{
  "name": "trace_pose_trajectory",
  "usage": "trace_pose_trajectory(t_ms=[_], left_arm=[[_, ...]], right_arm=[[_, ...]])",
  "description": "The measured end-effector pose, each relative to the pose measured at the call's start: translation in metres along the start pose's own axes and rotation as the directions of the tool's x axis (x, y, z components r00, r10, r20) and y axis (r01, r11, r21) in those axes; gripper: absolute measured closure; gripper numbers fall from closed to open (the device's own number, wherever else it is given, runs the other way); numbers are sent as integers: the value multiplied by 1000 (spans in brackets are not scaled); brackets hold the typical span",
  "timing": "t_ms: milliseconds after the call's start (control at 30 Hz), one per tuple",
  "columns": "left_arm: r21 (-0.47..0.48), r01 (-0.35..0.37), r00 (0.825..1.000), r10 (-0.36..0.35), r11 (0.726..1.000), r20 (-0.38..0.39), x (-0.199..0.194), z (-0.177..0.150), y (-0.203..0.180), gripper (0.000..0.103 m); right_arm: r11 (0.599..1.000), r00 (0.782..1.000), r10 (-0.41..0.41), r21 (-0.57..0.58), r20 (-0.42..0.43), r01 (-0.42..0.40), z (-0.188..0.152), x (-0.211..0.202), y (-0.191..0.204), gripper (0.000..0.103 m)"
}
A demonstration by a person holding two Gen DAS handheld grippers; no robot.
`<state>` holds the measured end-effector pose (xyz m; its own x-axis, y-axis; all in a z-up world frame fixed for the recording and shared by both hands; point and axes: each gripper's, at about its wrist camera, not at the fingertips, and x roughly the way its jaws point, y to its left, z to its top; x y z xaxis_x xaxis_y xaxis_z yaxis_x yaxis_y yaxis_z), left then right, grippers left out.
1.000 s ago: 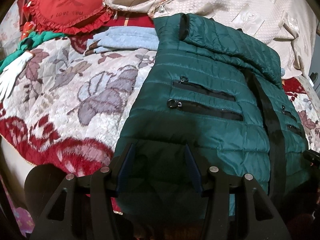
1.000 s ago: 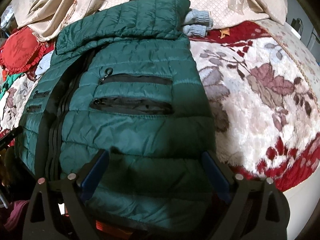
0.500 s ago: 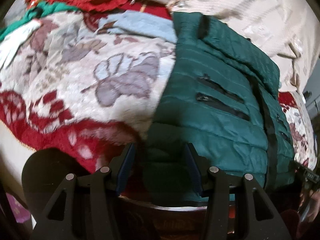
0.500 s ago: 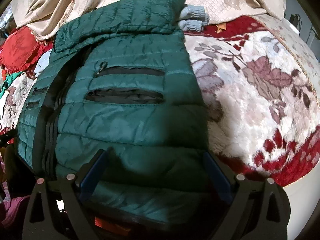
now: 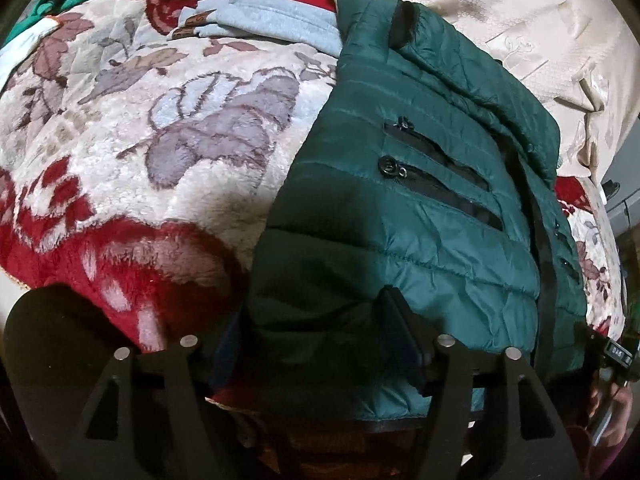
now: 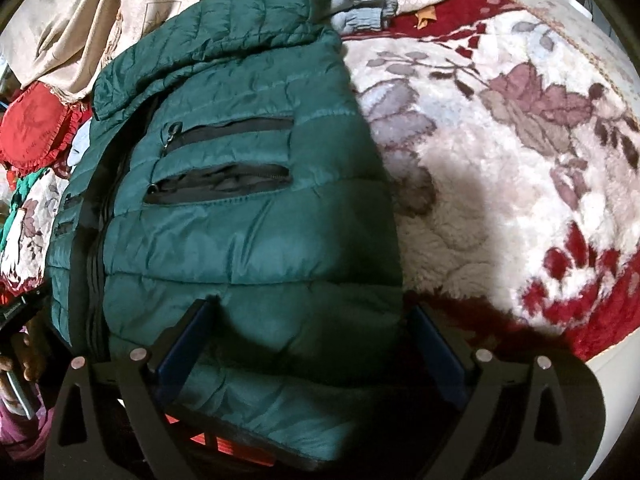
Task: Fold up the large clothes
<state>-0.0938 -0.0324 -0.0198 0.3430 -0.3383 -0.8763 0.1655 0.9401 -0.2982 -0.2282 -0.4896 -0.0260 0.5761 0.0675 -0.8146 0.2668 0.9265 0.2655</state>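
Both tools straddle your green puffer jacket (image 5: 400, 240) hem on the floral blanket (image 5: 180, 140); left tool (image 5: 316, 344) opening; right tool (image 6: 308, 344) released.

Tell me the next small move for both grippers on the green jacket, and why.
Probably ease both down and close on the hem. The green puffer jacket lies flat on the floral blanket, its bottom edge between the left gripper, whose jaws are opening, and inside the wide-open right gripper. Neither grips it yet.

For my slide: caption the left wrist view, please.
Left tongs opening around the green puffer jacket's hem on a floral blanket.
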Motion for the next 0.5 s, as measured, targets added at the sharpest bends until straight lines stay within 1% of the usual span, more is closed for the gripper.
trace_pose_trajectory(t_ms=[33, 100, 200, 267, 333, 400, 433, 467, 500], left_arm=[[7, 2, 1000, -2, 1000, -2, 0, 0, -1, 55], [22, 6, 1000, -6, 1000, -7, -1, 0, 0, 55], [29, 3, 1000, -3, 1000, -11, 2, 0, 0, 55], [25, -3, 1000, 3, 1000, -13, 5, 0, 0, 55], [31, -7, 1000, 7, 999, -10, 4, 0, -1, 55], [47, -14, 1000, 14, 999, -9, 4, -1, -2, 55], [57, -18, 1000, 18, 998, -7, 4, -2, -3, 58], [61, -21, 1000, 21, 998, -7, 3, -3, -3, 63], [68, -24, 1000, 24, 997, -4, 2, -3, -5, 67]], right_arm=[[1000, 1000, 8, -5, -5, -8, -1, 0, 1, 3], [998, 998, 62, -13, -28, -62, -4, -1, 8, 3], [994, 996, 91, -53, -8, -92, -7, -7, 19, 3], [993, 995, 94, -77, -16, -95, -5, -4, 21, 3], [994, 997, 74, -84, -27, -76, -7, 2, 20, 5], [993, 998, 62, -98, -24, -64, -8, 3, 21, 15], [991, 998, 58, -116, -16, -59, -9, 1, 23, 18], [990, 999, 53, -132, -12, -54, -9, -1, 23, 26], [987, 999, 41, -158, -6, -41, -9, -3, 26, 37]])
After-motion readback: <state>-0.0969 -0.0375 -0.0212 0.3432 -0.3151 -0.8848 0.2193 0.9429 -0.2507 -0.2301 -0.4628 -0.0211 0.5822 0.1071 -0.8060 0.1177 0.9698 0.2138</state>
